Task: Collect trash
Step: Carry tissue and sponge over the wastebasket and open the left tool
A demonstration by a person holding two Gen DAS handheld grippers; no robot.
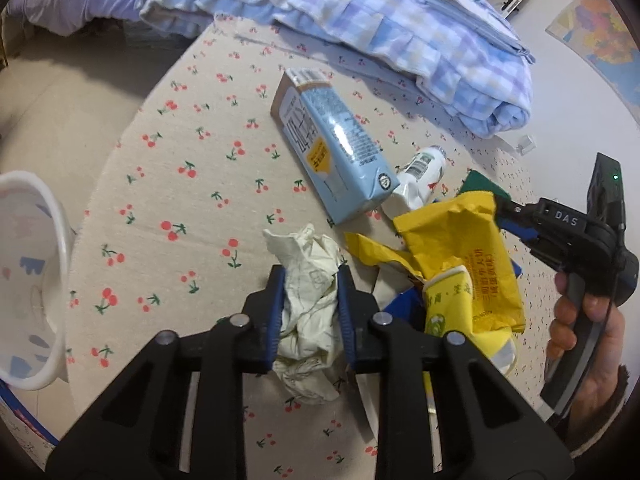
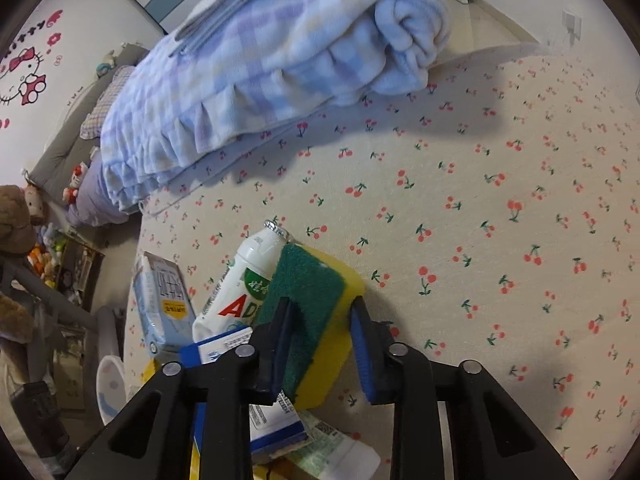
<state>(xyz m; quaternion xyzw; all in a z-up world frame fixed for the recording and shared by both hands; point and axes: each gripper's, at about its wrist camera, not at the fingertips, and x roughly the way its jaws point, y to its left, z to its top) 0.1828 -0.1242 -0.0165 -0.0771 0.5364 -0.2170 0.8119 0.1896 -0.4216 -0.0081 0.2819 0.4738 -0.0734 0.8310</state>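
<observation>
On the cherry-print bedsheet (image 1: 192,152), the trash lies in one loose heap near the edge of the bed, and both tongs are at work in it. The left tongs (image 1: 311,280) are closed on a crumpled tissue (image 1: 308,292), the blue pads pressing it from either side. The right tongs (image 2: 320,308) straddle a green-and-yellow sponge (image 2: 316,304); the left pad touches its green face, while the right pad seems just off the yellow side, so the grip looks unfinished and I judge them narrowly apart rather than clamped.

To do this step well, the tissue wants a firm squeeze and a straight lift, since its loose tail hangs below the pads and could snag the yellow wrapper (image 1: 460,248) just beside it. The white bin (image 1: 36,280) waits at the left edge of the bed, so a short sideways carry should serve. The sponge needs the pads fully closed before any lift; it is soft and will compress, so a deep bite is safer than a tip pinch.

Still lying in the heap are a pale blue milk carton (image 1: 332,148), flat on its side, a squeezed white bottle (image 1: 420,176) touching its end, and a blue-and-white packet (image 2: 276,420) under the sponge.

Behind the heap rests a folded blue checked blanket (image 2: 280,60). A Hello Kitty decal (image 2: 28,72) marks the wall, plush toys crowd a far corner, and a map (image 1: 596,36) hangs on another wall.
</observation>
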